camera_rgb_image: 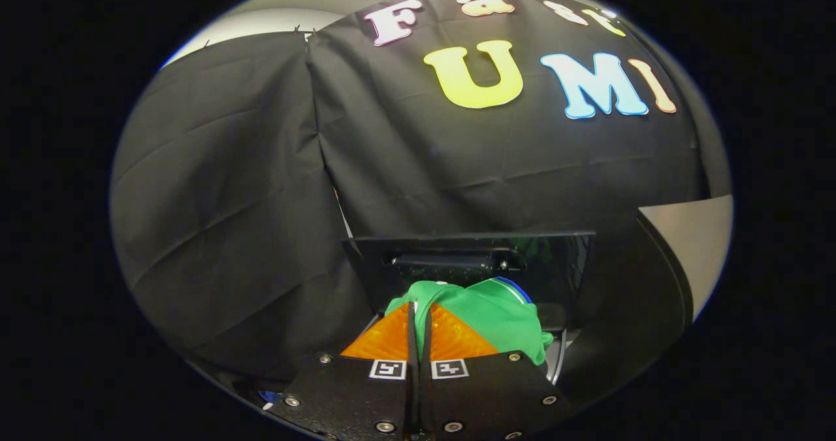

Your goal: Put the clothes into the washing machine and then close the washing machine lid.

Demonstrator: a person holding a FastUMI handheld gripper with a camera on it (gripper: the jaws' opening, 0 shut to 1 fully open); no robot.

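We see the washing machine (555, 336) down in front of us with its dark lid (470, 261) standing up at the back edge, wide open. The green clothes (496, 313) hang bunched up just past our fingers, over the front edge of the machine's open top and not yet down inside. Our gripper (418, 323) is squeezed tight on a fold of the clothes, and we think a loose bit could catch on the edge and stop the lid from shutting.
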